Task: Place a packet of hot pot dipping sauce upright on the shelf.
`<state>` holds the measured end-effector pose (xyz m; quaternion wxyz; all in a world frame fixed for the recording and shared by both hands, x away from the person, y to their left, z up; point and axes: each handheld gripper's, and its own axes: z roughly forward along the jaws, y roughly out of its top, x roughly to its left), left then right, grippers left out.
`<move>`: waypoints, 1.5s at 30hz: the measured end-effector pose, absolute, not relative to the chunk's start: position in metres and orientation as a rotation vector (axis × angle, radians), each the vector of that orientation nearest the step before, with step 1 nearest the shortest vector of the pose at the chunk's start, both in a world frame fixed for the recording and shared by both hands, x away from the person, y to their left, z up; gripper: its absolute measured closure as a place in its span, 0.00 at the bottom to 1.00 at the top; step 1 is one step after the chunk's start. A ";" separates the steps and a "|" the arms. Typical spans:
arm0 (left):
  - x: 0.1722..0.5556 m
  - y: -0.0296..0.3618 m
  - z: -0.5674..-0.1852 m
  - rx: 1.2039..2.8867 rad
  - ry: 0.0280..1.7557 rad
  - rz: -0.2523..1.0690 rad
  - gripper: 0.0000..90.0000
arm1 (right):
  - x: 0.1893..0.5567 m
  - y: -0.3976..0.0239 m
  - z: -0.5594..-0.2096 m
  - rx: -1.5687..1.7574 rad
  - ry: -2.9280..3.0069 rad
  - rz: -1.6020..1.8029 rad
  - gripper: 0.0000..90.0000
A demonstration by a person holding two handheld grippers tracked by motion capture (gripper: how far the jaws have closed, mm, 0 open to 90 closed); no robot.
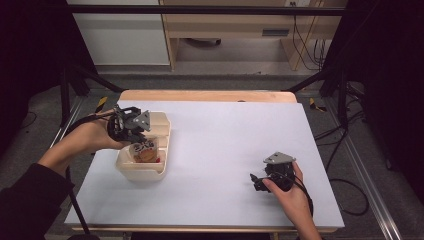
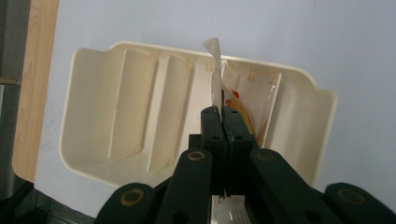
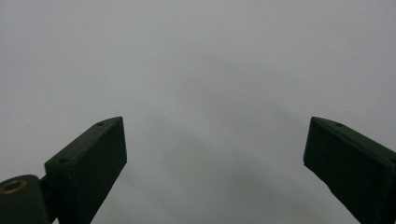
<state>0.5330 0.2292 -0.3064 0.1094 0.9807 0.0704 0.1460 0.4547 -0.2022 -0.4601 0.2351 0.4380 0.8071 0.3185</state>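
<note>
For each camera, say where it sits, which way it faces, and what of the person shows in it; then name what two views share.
High view: above the person's side, facing forward and down on the white-covered table; both forearms, left gripper and right gripper show.
Left gripper view: rides on the left gripper, looking down into the cream plastic divided tray; jaws shut on a clear plastic snack packet.
Right gripper view: rides on the right gripper, facing bare white table surface; jaws wide apart.
Shared: high and left gripper views both show tray and packet.

A white sheet (image 1: 225, 150) covers the wooden counter (image 1: 207, 95). Beyond it stand a pale wooden desk (image 1: 230, 25) (cables hanging at its right) and a white cabinet (image 1: 122, 37).
</note>
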 end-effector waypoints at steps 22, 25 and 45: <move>0.503 0.204 -0.290 2.539 0.411 0.665 0.11 | 0.455 -0.202 -0.460 1.194 2.215 0.878 0.07; 0.494 0.188 -0.300 2.462 0.415 0.636 0.11 | 0.455 -0.201 -0.460 1.195 2.210 0.879 0.07; 0.472 0.094 -0.409 2.253 0.456 0.411 0.09 | 0.453 -0.204 -0.456 1.175 2.180 0.906 0.07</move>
